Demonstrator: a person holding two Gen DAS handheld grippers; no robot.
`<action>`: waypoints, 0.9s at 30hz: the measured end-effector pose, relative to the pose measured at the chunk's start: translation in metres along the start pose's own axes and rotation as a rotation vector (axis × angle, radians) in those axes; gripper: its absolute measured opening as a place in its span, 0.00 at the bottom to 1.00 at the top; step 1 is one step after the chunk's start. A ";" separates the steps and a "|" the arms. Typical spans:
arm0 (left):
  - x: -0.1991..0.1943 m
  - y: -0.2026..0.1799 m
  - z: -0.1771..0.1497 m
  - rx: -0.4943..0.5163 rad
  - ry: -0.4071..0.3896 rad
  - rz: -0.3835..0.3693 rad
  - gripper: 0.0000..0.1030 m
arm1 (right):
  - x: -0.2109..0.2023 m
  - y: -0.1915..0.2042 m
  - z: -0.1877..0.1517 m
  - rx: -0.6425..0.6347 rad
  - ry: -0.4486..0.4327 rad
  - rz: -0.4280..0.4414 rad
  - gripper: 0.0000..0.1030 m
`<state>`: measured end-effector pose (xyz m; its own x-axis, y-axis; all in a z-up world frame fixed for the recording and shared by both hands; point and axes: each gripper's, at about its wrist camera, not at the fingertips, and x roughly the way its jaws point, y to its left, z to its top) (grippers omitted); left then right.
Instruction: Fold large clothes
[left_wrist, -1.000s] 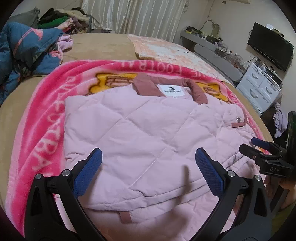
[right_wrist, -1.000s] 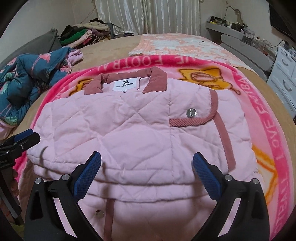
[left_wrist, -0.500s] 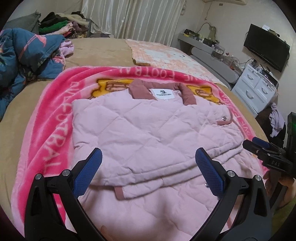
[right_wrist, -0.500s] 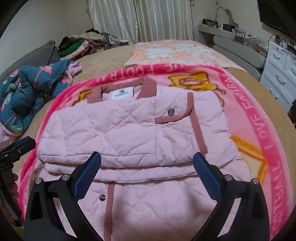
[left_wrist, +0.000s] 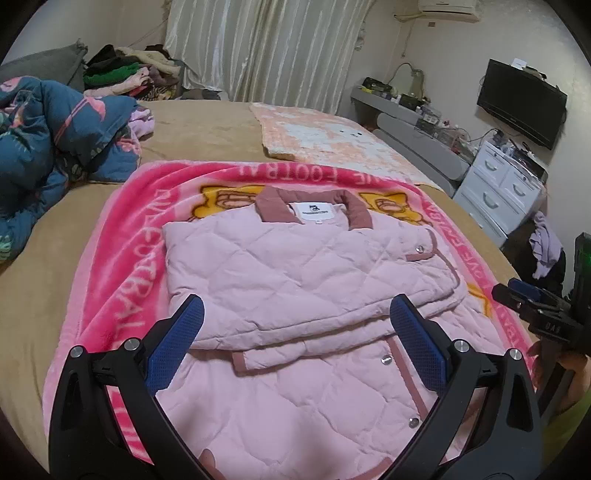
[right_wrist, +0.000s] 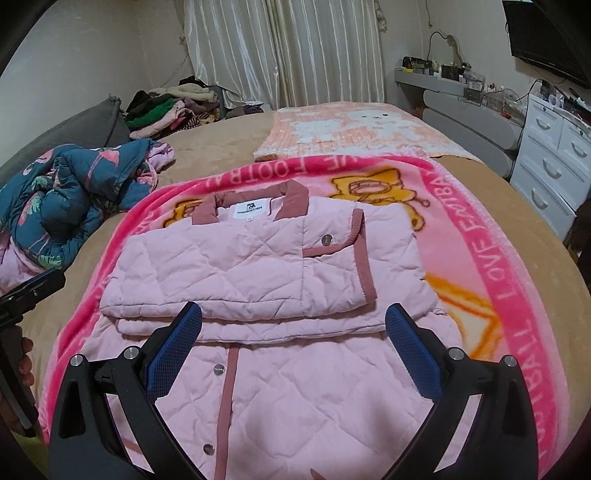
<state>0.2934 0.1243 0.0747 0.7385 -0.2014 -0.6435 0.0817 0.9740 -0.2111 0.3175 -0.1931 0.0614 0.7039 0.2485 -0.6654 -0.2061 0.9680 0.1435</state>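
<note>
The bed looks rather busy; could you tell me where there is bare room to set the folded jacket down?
Free: the tan bedspread between the pink blanket and the clothes pile, and the strip right of the blanket toward the white drawers. Crowded: the blue quilt fills the left side, the jacket covers the blanket, and the peach towel lies behind.

The pink quilted jacket (right_wrist: 266, 266) lay on the pink fleece blanket (right_wrist: 491, 280), collar at the far end, sleeves folded across its front; behind the jacket lay the peach knitted blanket (right_wrist: 362, 133); left of it, the crumpled blue floral duvet (left_wrist: 55, 140); right of it, beside the bed, the white drawer chest (right_wrist: 550, 162).
</note>
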 end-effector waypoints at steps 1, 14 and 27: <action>-0.002 -0.001 -0.001 0.006 -0.001 -0.001 0.92 | -0.004 0.000 0.000 0.001 -0.007 0.002 0.96; -0.047 -0.017 -0.019 0.022 -0.048 -0.016 0.92 | -0.051 0.008 -0.006 -0.002 -0.091 0.023 0.96; -0.081 -0.032 -0.042 0.028 -0.090 -0.039 0.92 | -0.099 0.009 -0.023 -0.015 -0.144 0.039 0.96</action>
<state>0.2031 0.1051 0.1026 0.7913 -0.2305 -0.5663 0.1292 0.9683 -0.2136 0.2304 -0.2094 0.1113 0.7854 0.2891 -0.5473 -0.2441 0.9572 0.1554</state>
